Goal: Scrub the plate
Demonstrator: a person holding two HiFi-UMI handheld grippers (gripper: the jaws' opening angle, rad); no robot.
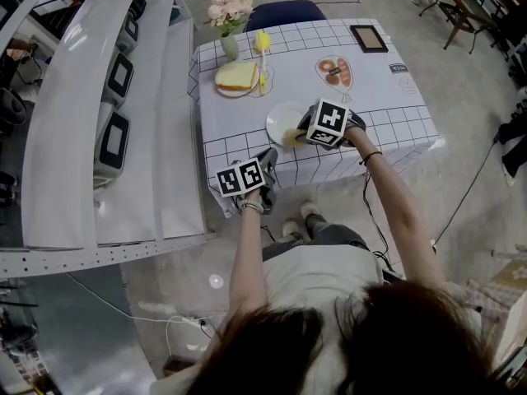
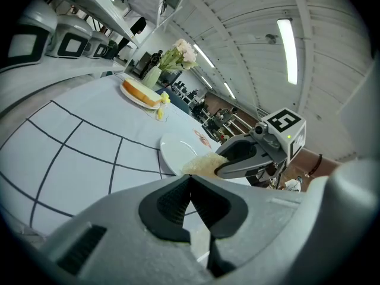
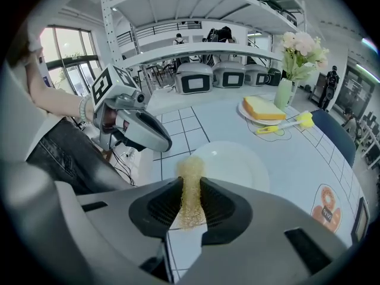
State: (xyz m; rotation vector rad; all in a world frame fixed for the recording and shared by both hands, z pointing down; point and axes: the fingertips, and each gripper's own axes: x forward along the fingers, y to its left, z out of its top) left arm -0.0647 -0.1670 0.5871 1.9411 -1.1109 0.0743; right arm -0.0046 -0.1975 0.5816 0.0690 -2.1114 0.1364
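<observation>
scrub just starting: right gripper (image 3: 190, 203) clamps the scrubber (image 3: 190, 174) at the plate (image 3: 237, 162) edge, left gripper (image 2: 190, 189) idle nearby, jaws together, empty; next, press and rub.

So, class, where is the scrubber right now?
The right gripper view shows the scrubber clamped between the jaws of the right gripper. Its far end lies at the near rim of the plate.

Left gripper (image 1: 268, 160) and right gripper (image 1: 301, 130) grey; black-and-white marker cubes (image 1: 240, 177).
</observation>
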